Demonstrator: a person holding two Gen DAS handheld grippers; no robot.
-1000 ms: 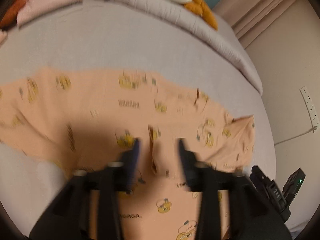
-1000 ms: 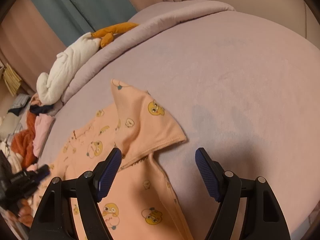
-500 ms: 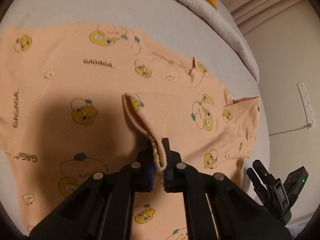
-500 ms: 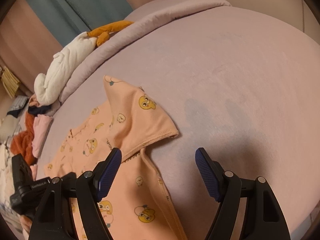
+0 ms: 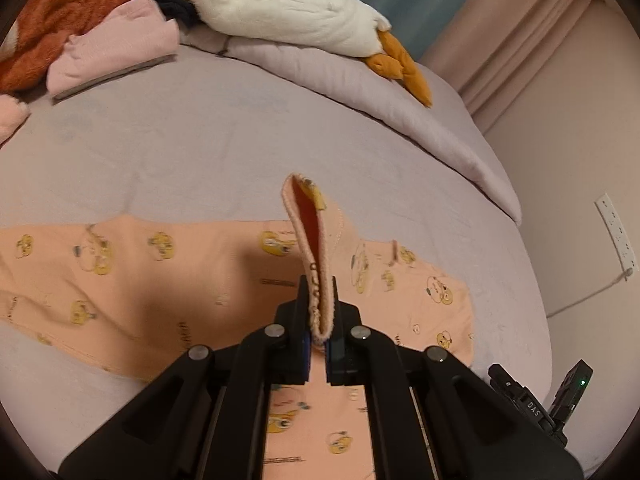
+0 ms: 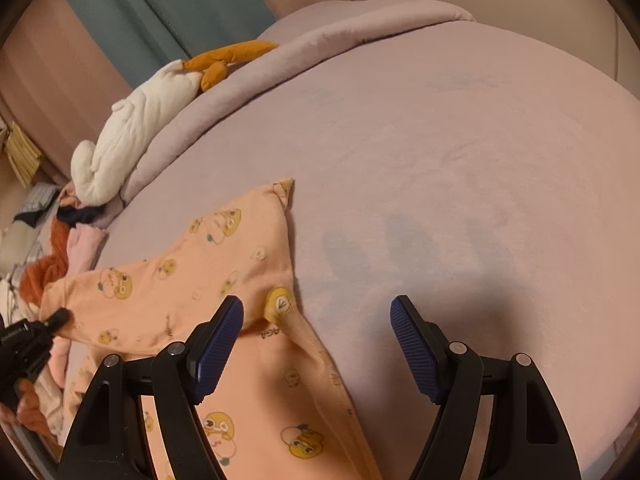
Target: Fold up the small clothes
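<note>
Peach garment (image 5: 168, 280) lies spread on bed (image 5: 240, 128); left gripper (image 5: 318, 340) jaws clamp its raised hem, right gripper (image 6: 316, 344) jaws spread wide, empty

A mauve-covered bed (image 5: 248, 152) stands beside a beige wall (image 5: 568, 128), teal curtain (image 6: 172, 4) behind it.
</note>
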